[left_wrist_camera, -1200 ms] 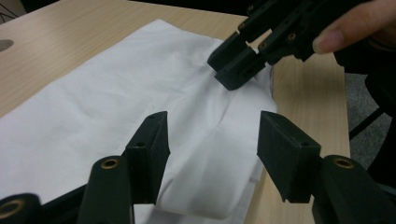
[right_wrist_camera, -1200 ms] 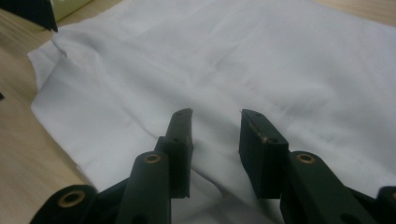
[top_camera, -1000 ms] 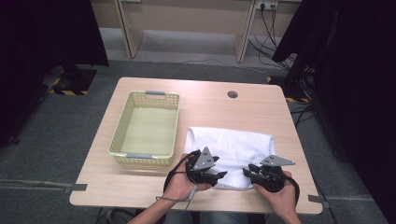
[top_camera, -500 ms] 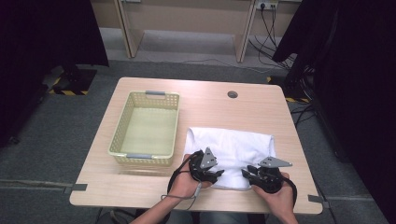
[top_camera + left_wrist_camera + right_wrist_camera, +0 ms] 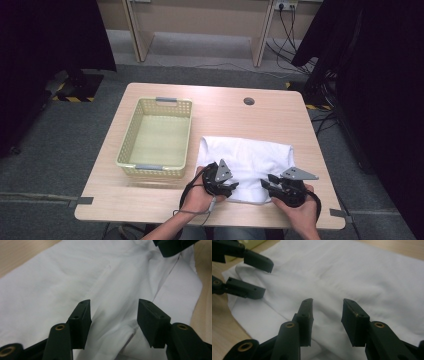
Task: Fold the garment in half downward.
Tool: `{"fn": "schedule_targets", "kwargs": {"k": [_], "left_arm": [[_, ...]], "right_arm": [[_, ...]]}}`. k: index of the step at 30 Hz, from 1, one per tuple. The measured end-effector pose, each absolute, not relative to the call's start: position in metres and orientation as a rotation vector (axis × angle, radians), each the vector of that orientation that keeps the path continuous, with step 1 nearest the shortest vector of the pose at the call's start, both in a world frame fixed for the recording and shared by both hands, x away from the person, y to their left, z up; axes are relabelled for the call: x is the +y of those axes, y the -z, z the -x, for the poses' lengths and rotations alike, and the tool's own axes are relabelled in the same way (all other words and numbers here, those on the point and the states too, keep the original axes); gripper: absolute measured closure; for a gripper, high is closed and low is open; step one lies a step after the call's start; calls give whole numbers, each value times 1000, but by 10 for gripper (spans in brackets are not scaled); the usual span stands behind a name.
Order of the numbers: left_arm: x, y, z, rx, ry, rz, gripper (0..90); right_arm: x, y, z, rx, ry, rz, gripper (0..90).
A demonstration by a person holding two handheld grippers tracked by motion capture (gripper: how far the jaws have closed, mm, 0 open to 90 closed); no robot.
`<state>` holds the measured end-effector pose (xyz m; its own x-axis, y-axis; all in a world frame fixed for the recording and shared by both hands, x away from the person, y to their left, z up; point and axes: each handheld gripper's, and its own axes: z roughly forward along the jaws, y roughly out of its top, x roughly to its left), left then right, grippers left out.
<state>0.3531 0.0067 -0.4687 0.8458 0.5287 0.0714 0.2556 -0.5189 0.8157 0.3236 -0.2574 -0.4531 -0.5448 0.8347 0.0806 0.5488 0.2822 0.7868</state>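
Plain white cloth (image 5: 247,160) — no legible writing

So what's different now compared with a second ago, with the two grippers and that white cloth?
Little. The left gripper has edged slightly inward along the near edge of the white cloth. The right gripper has kept its place, and its jaws have just been opening a little; they stand apart over the cloth, gripping nothing. The left jaws are apart too. The cloth, the basket and the table are unchanged.

Soft, matt white cloth (image 5: 247,160) lies on a smooth wood-grain table (image 5: 220,107) beside a perforated plastic basket (image 5: 129,145).
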Motion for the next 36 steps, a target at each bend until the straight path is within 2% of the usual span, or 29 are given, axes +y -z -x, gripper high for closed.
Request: {"fn": "schedule_targets", "kwargs": {"k": [5,9,23,36], "left_arm": [[17,456,-350,574,-399,-2073,415],[28,450,-347,607,-415,-2052,419],[32,472,-358,704,-409,-2150,437],[22,479,-378,755,-373,-2156,441]], "right_arm": [[-279,440,-327,2135,-1142,-1320,658],[-287,446,-330,2153,-1069,-1360,693],[-289,466,-336,2179,-929,-1446,616],[-293,467,-347,2157,-903,-1451,611]]}}
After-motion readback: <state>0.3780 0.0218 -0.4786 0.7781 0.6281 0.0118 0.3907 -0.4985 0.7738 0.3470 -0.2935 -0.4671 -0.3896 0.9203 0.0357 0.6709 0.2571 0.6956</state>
